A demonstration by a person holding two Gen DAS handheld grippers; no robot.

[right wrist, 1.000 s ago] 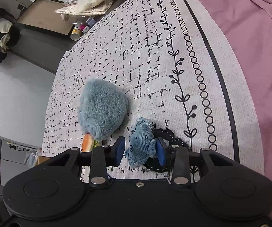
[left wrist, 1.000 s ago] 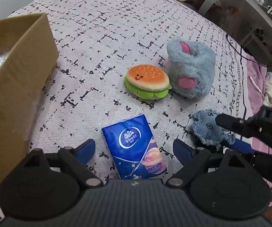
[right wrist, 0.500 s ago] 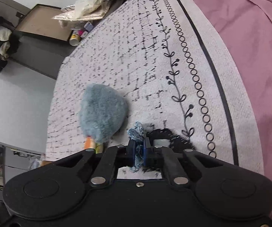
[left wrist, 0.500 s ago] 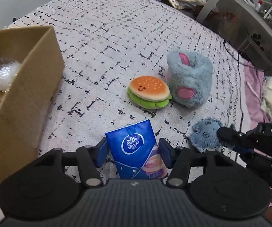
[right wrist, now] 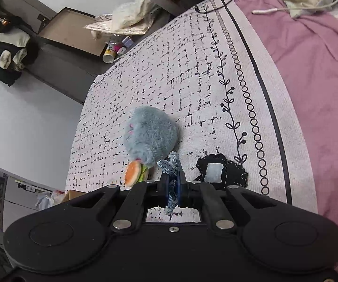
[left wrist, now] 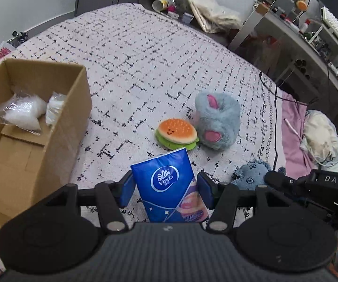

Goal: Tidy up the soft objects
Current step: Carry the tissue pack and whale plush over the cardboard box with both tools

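Lifted clear of the patterned bedspread (left wrist: 145, 54) since a second ago, the blue tissue pack (left wrist: 171, 188) sits clamped in the left gripper (left wrist: 166, 189) and the denim toy (right wrist: 171, 164) pinched flat in the right gripper (right wrist: 174, 188), both seemingly bound for the cardboard box (left wrist: 58, 127) at ten o'clock, while the burger plush (left wrist: 177, 134) and furry slipper (left wrist: 218, 122) wait at twelve.
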